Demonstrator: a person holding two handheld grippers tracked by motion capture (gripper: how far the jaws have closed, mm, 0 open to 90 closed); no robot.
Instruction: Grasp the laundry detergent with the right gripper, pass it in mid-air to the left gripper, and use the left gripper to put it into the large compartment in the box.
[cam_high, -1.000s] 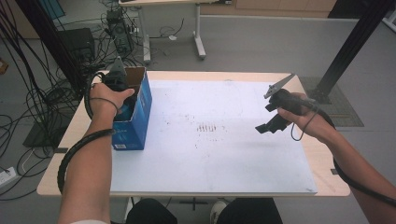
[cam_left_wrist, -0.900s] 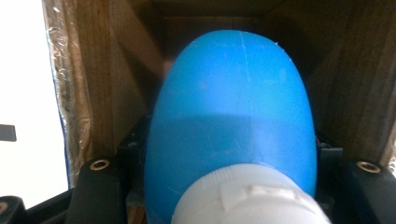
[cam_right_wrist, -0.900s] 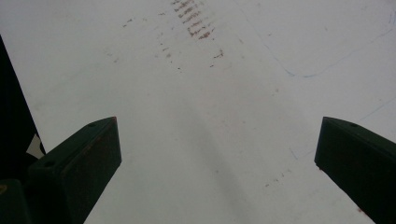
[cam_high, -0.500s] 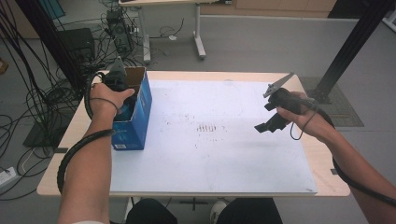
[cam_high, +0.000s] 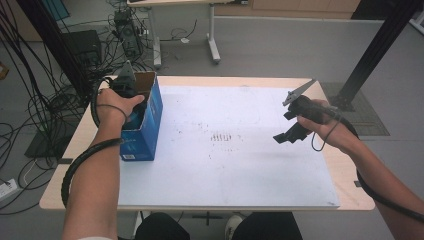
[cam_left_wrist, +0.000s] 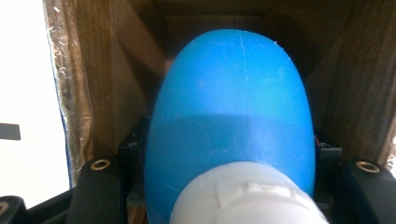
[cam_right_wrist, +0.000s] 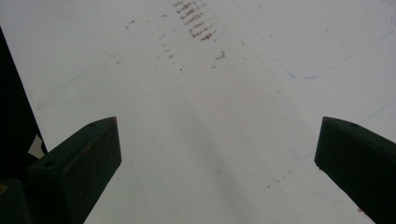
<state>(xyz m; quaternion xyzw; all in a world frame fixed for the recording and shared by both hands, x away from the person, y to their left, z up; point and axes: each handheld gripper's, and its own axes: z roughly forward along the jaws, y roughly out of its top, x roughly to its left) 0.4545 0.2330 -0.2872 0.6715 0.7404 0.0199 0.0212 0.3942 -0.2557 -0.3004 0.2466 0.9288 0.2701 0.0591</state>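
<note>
Nothing has moved since the earlier frames: both hands and the box sit exactly where they were a second ago.

The light wooden table (cam_high: 60, 192) carries a large white paper sheet (cam_high: 235, 170) with a patch of brownish scuff marks (cam_high: 223, 136) near its middle. At the sheet's far left stands the tall blue cardboard box (cam_high: 147, 131), open at the top, its brown inner walls (cam_left_wrist: 116, 74) seen from within in the left gripper view.

The person's left forearm reaches straight forward along the table's left side, the wrist bent so that the left gripper (cam_high: 131, 100) points down into the box's open top. Its claw is clamped on a smooth blue plastic bottle with a white cap (cam_left_wrist: 233, 126), which sits inside the box, pressed between the black jaws.

The right forearm comes in from the near right corner and angles toward the far left; the hand holds the right gripper (cam_high: 287, 135) above the right part of the sheet, tilted down toward the paper. Its claw stands wide apart with bare paper between the jaws.
</note>
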